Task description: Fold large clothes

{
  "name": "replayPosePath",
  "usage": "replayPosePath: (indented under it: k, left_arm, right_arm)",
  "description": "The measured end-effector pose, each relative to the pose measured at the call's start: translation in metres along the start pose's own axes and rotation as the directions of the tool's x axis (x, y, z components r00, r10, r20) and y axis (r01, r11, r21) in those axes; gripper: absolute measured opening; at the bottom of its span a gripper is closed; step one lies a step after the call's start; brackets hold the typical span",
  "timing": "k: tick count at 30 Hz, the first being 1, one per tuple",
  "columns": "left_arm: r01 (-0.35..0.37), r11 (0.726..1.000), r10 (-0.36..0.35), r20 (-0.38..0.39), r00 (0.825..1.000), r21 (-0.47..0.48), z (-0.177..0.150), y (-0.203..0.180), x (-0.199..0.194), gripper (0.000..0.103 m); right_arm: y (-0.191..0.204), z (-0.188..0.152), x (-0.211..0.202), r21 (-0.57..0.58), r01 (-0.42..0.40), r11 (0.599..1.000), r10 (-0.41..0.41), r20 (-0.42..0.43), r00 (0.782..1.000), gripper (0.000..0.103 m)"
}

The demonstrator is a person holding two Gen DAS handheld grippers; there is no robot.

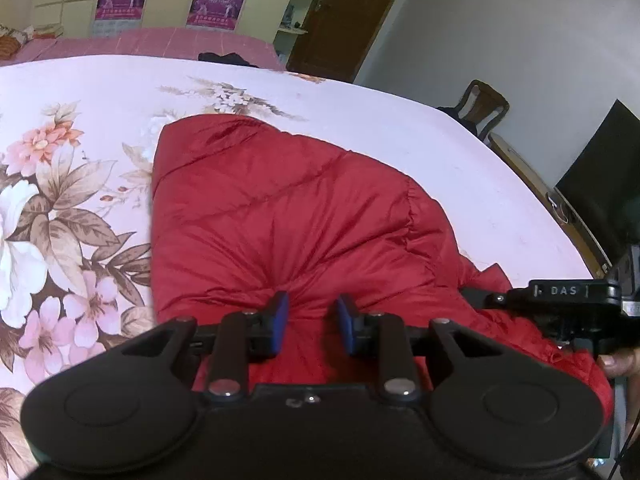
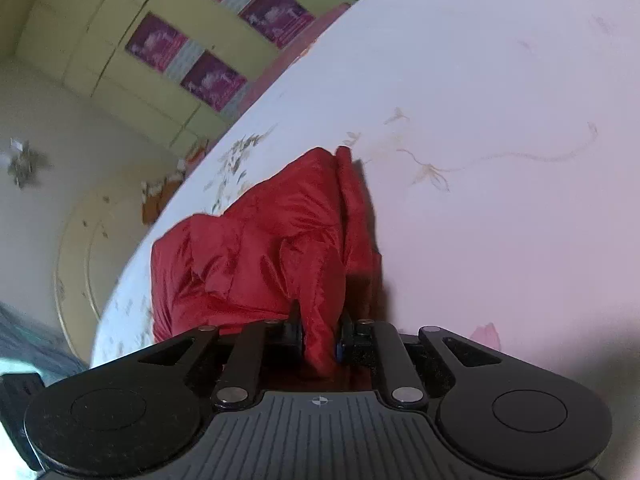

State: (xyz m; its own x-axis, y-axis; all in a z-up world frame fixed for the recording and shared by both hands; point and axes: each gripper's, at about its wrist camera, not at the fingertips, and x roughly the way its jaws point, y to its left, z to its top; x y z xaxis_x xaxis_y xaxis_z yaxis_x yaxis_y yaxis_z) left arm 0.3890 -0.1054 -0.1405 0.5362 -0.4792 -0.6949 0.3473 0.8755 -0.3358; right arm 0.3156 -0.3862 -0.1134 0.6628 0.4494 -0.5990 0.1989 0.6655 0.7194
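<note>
Red puffer jacket point(image 1: 288, 208) lies on floral bedsheet point(image 1: 72, 168), soft, puffy, slick; we pinch a fold with right gripper point(image 2: 320, 336), left gripper point(image 1: 311, 320) parted, so grab hems.

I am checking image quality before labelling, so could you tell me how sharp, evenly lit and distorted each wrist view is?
Left wrist view: mostly sharp, the puffy red quilted jacket evenly lit, the floral white bedsheet bowed by the fisheye, corners dark. Right wrist view: tilted and softer, the sheet washed out pinkish, a dark shadow beside the jacket, the far wall blurred.
</note>
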Motion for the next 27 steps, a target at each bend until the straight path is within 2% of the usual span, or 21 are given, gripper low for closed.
replayPosePath:
  k: [1,2,3,4,5,8,9,11,14,18,23,27]
  left_arm:
    - [-0.002,1.0,0.002,-0.003,1.0,0.007,0.0,-0.001,-0.002,0.028]
    - [-0.006,1.0,0.006,-0.007,1.0,0.015,0.002,-0.002,-0.006,0.027]
    - [-0.009,1.0,0.009,-0.01,1.0,0.014,0.004,-0.003,-0.01,0.027]
    - [-0.009,1.0,0.009,-0.005,1.0,0.01,0.007,-0.003,-0.016,0.03]
    - [-0.011,1.0,0.01,0.013,1.0,0.011,0.009,-0.004,-0.023,0.038]
    - [-0.025,0.999,0.023,0.069,0.997,0.02,0.021,-0.005,-0.035,0.041]
    - [-0.025,0.999,0.024,0.076,0.997,0.02,0.027,-0.005,-0.034,0.041]
    - [-0.042,0.999,0.039,0.077,0.996,0.033,0.042,-0.007,-0.024,0.041]
    - [-0.055,0.998,0.054,0.008,0.998,0.042,0.063,-0.007,0.006,0.041]
    - [-0.078,0.995,0.081,-0.051,0.995,0.054,0.071,-0.007,0.036,0.043]
    - [-0.092,0.992,0.099,-0.091,0.991,0.085,0.065,-0.006,0.053,0.043]
    - [-0.099,0.991,0.108,-0.096,0.99,0.089,0.062,-0.006,0.056,0.043]
  right_arm:
    - [0.001,0.001,-0.004,-0.005,0.0,1.0,0.0,-0.001,1.0,0.012]
    - [0.004,0.003,-0.01,-0.012,0.008,1.0,-0.008,0.002,1.0,0.022]
    - [0.009,0.005,-0.02,-0.031,0.035,0.999,-0.034,0.024,0.999,0.041]
    - [0.018,0.009,-0.03,-0.063,0.068,0.996,-0.064,0.062,0.996,0.052]
    - [0.026,0.012,-0.043,-0.111,0.084,0.99,-0.072,0.112,0.991,0.059]
    - [0.046,0.024,-0.055,-0.194,0.077,0.978,-0.05,0.139,0.989,0.059]
    - [0.055,0.028,-0.053,-0.233,0.067,0.97,-0.038,0.13,0.991,0.046]
    - [0.076,0.036,-0.038,-0.314,0.056,0.948,-0.03,0.087,0.996,0.034]
    - [0.098,0.04,-0.001,-0.42,0.094,0.903,-0.093,0.023,0.995,0.034]
    - [0.083,0.038,0.048,-0.429,0.174,0.886,-0.22,-0.059,0.974,0.034]
    - [0.063,0.035,0.06,-0.393,0.171,0.904,-0.219,-0.082,0.972,0.034]
    - [0.061,0.033,0.059,-0.396,0.172,0.902,-0.22,-0.079,0.972,0.034]
